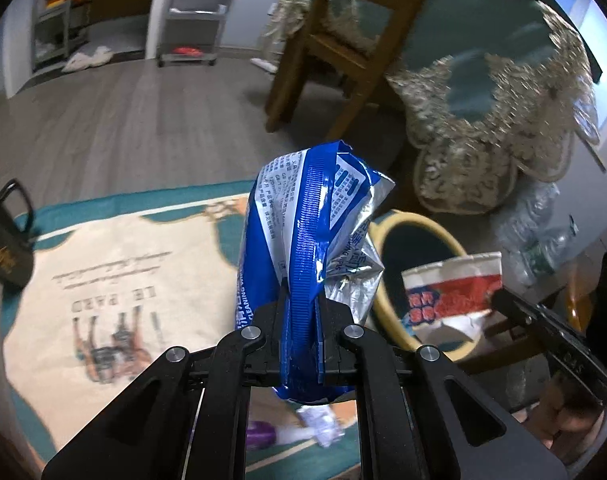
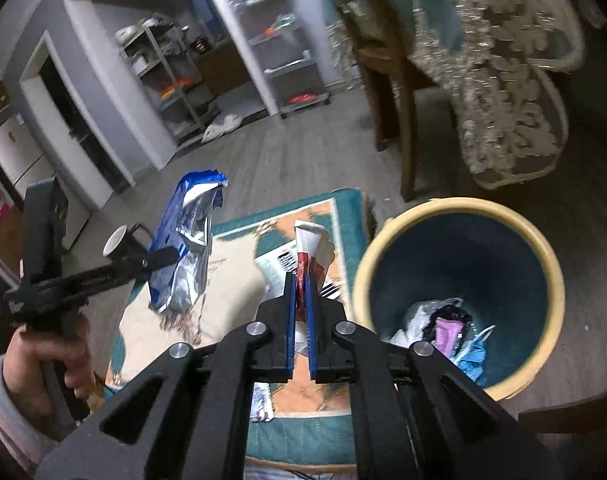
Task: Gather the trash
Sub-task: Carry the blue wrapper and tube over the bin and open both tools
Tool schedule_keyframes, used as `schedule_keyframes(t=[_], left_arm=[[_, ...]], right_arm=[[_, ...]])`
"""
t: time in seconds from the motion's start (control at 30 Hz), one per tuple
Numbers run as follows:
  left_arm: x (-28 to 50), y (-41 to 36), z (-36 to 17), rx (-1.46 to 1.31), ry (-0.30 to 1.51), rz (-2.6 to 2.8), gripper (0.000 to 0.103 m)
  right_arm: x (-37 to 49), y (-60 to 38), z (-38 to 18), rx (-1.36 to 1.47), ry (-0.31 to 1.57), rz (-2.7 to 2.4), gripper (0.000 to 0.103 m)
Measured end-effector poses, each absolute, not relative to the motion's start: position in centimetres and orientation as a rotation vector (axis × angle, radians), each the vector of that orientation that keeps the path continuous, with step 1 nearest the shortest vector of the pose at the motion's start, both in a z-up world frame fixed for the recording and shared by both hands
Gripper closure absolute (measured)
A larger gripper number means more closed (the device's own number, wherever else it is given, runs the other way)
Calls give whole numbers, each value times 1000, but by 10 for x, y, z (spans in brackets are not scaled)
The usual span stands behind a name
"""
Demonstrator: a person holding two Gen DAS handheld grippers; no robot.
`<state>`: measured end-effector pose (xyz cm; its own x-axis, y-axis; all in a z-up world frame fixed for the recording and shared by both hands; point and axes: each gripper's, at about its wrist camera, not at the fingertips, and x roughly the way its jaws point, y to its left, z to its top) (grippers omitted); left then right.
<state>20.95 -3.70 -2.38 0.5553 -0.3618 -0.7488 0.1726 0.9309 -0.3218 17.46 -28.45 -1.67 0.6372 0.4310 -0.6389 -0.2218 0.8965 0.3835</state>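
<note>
My left gripper (image 1: 301, 300) is shut on a blue and silver foil wrapper (image 1: 307, 224) and holds it above the mat; it also shows in the right wrist view (image 2: 183, 248). My right gripper (image 2: 301, 280) is shut on a crushed red and white paper cup (image 2: 311, 244), also seen in the left wrist view (image 1: 451, 284), held just left of the trash bin (image 2: 543, 248). The round bin with a cream rim and teal inside (image 1: 399, 224) holds several scraps (image 2: 443, 328).
A teal and cream mat (image 1: 115, 264) covers the low table. A black mug (image 1: 5, 248) stands at its left. More scraps (image 1: 319, 424) lie on the mat under my left gripper. A wooden chair (image 1: 339, 40) and a lace-draped table (image 1: 503, 112) stand behind the bin.
</note>
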Motion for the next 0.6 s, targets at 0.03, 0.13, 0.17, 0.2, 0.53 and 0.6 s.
schedule_keyframes(t=[0.03,0.13,0.17,0.2,0.53,0.6], left_arm=[[210,-42,-24,-219,933,-326,93],[213,-61,-25,-214,938,-356,93],[214,-69,-24,-212,940,-368,93],[215,-77,-24,-211,943,-381,93],[228,-130,-32,-244,976,-472,93],[230,-139,-37,-256,993,-487,93]], right_arm=[[175,-290,-16,292,792,363,99],[175,-305,-15,325,780,326,99],[175,-309,-14,335,776,316,99],[175,-316,-13,351,769,301,99],[170,-365,-12,448,730,167,99],[170,-375,-15,474,729,139,99]])
